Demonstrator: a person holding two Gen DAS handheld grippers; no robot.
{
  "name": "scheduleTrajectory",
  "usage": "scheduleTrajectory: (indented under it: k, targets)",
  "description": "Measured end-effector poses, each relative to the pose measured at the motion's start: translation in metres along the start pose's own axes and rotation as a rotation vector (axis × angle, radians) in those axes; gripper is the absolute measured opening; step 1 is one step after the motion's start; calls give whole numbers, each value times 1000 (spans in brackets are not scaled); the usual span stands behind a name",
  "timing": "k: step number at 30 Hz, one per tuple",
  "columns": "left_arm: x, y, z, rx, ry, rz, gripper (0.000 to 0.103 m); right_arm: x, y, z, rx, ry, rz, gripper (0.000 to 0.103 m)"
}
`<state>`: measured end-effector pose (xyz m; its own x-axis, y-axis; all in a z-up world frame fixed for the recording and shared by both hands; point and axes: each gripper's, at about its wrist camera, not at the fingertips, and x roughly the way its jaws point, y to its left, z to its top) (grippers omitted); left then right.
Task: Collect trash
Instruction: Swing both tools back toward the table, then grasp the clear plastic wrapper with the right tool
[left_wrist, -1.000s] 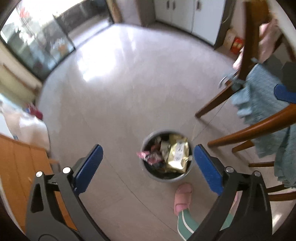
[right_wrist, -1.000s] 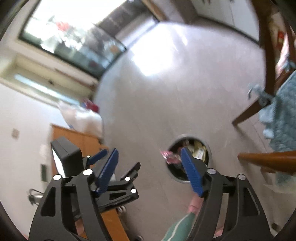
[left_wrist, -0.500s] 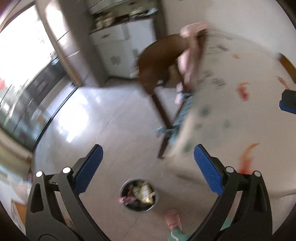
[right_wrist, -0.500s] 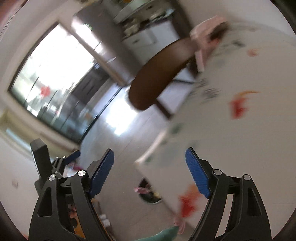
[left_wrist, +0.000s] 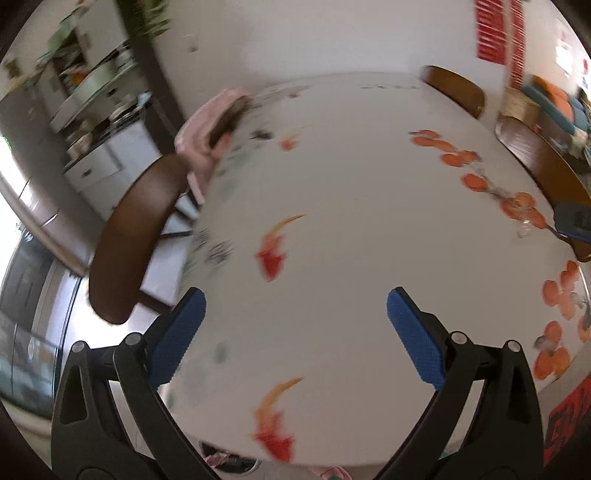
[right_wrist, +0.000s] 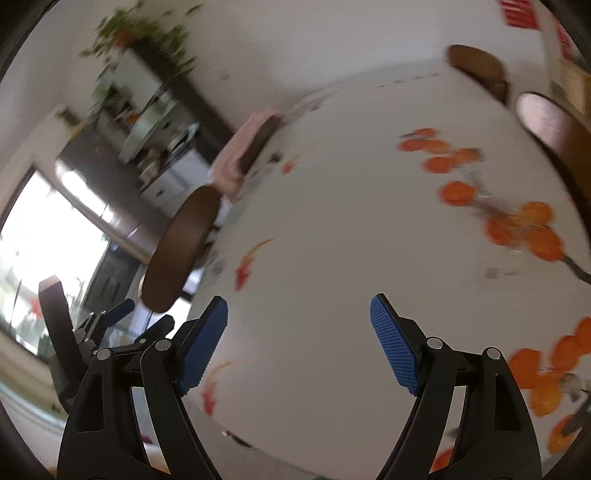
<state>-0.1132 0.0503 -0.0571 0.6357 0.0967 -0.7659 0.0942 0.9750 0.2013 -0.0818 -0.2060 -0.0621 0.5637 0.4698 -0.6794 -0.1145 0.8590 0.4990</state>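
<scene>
Under both spread grippers, a white fish-and-orange-printed table (left_wrist: 351, 206).

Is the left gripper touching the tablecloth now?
Cannot tell. In the left wrist view the open left gripper is over the tablecloth, but neither contact nor gap shows plainly.

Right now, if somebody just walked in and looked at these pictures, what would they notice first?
Probably the big white table filling the middle, printed with red fish and orange blossoms along its right side. Next, the blue pads of the left tool and right tool, both spread open with nothing between them. A brown chair stands at the table's left edge.
</scene>
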Motion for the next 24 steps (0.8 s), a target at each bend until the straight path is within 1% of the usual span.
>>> scheduleTrajectory:
  k: [2, 7, 8, 12, 16, 19, 22, 23, 24]
  targets:
    - [5, -23, 10, 24, 1, -27, 96, -11, -27, 5, 35, -20, -26, 79]
    - [23, -67, 28, 47, 26, -90, 96, -31, -77, 18, 88, -45, -91, 79]
    - [31, -76, 31, 41, 39, -114, 96, -33, -88, 22, 95, -43, -107, 79]
    - [47, -106, 39, 19, 82, -158, 96, -33, -124, 35, 88, -14, -160, 79]
    - [63, -132, 46, 34, 107, -161, 96, -13, -150, 50, 52, 26, -204, 79]
    - [74, -143, 50, 37, 122, -169, 96, 11, -163, 61, 26, 57, -214, 79]
    - [88, -154, 55, 38, 144, -162, 96, 39, -177, 70, 3, 98, -225, 78]
    - [95, -157, 57, 32, 160, -149, 96, 50, -182, 73, -15, 118, -231, 78]
    - [99, -158, 58, 26, 167, -146, 96, 56, -185, 75, -26, 133, -238, 77]
